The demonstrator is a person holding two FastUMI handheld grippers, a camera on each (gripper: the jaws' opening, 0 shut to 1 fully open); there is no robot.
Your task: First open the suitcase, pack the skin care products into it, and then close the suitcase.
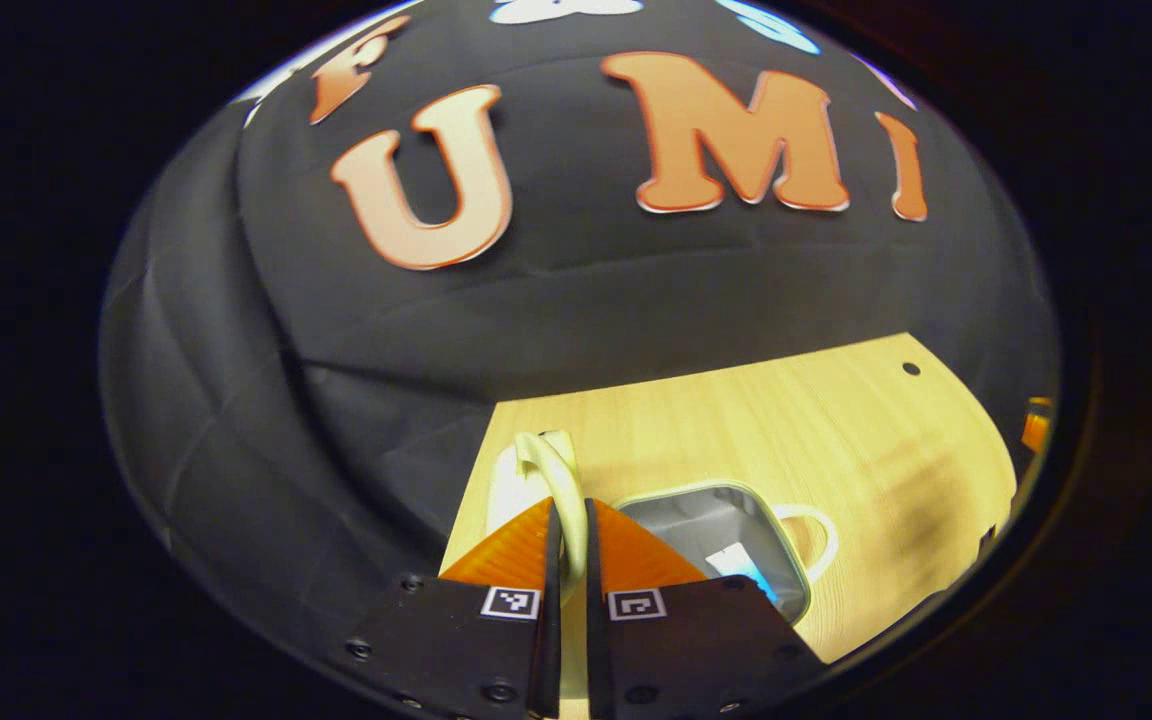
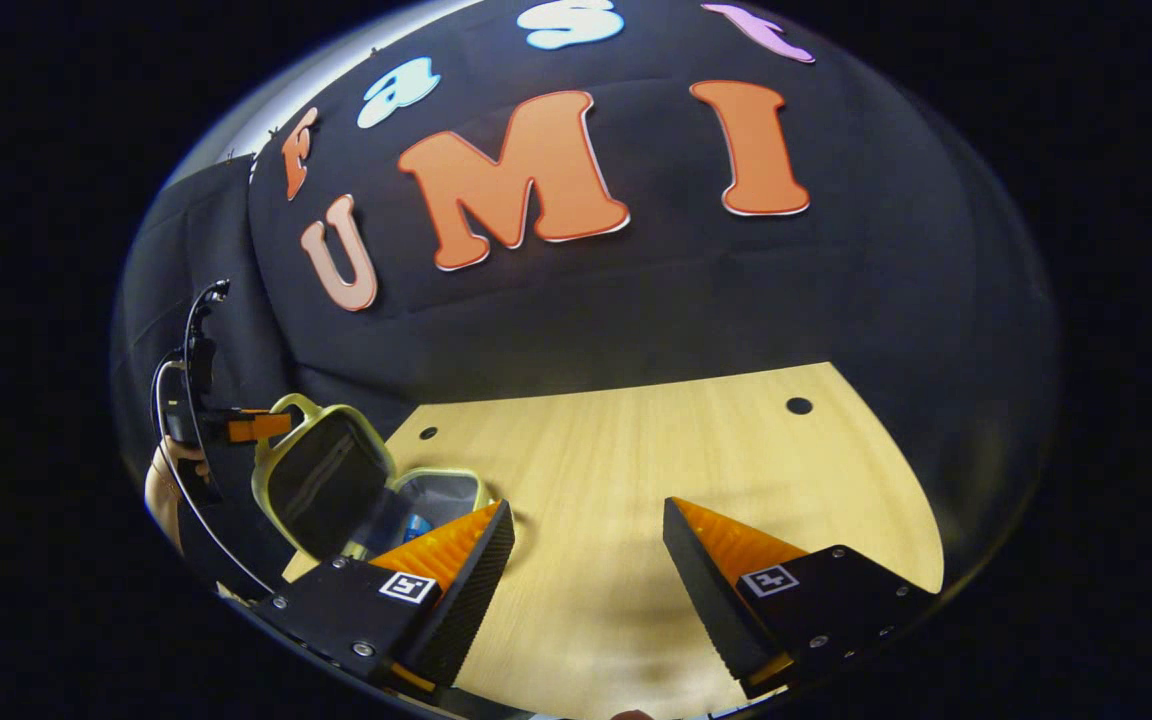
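A black cloth wall (image 2: 636, 300) stands behind everything, hanging in soft folds and creases, and it curves around on the left side too (image 1: 216, 400). In front of it is a table (image 2: 656, 470) with a pale wooden top, the grain running in fine lines. Small dark round holes (image 2: 799, 405) are in the table top near its far edge, one at the right and one (image 2: 427, 433) more to the left. The light is warm and comes from above, so the wood looks yellow and bright in the middle, with soft shadows on it (image 1: 921, 500). At the very top a paler strip (image 2: 236, 130) shows over the cloth's edge
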